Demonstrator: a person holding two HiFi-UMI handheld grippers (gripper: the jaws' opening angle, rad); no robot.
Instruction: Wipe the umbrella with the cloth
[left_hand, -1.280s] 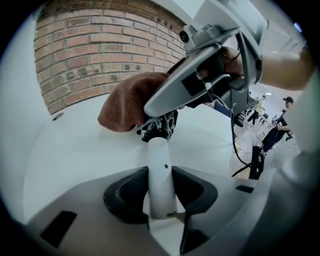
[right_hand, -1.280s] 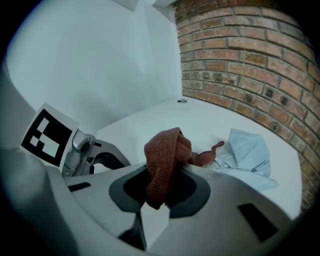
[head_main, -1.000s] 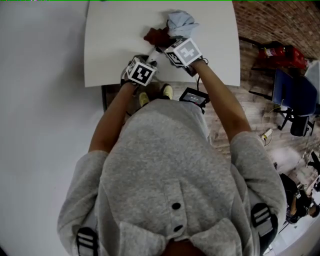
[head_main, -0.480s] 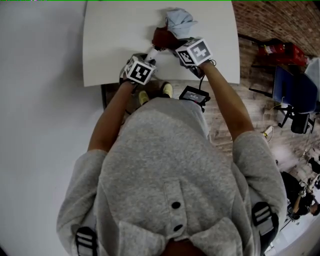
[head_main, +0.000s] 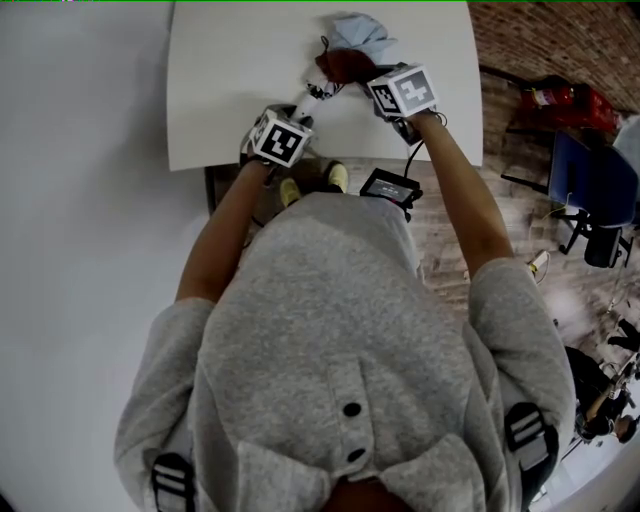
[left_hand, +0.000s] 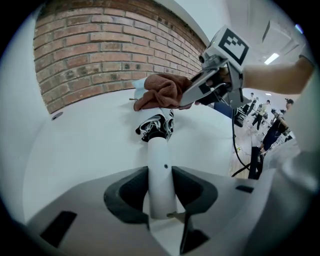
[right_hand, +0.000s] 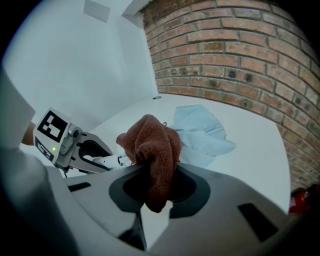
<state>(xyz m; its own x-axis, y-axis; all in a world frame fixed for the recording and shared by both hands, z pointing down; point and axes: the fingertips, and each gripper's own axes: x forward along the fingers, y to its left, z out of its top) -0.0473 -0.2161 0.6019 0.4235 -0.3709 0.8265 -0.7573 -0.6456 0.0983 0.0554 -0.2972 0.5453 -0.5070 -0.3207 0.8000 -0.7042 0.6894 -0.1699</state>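
Note:
The umbrella lies on the white table (head_main: 225, 80), its white handle (head_main: 308, 99) toward me and its folded pale blue canopy (head_main: 362, 30) at the far edge. My left gripper (head_main: 297, 112) is shut on the handle (left_hand: 161, 170), whose black-and-white rib joint (left_hand: 156, 127) shows just past the jaws. My right gripper (head_main: 362, 78) is shut on a bunched brown cloth (head_main: 343, 66), which rests on the umbrella between joint and canopy. The right gripper view shows the cloth (right_hand: 152, 150) pinched in the jaws, the canopy (right_hand: 200, 132) behind it and the left gripper (right_hand: 95, 150) at lower left.
A black device (head_main: 388, 188) and a pair of yellow-green shoes (head_main: 334, 180) lie below the table's near edge. A red thing (head_main: 560, 105) and a blue chair (head_main: 590, 190) stand on the floor at right. A brick wall (left_hand: 100, 55) rises behind the table.
My right gripper has carried the brown cloth along the umbrella, away from me and to the right, toward the blue canopy. The left gripper has kept still on the handle.

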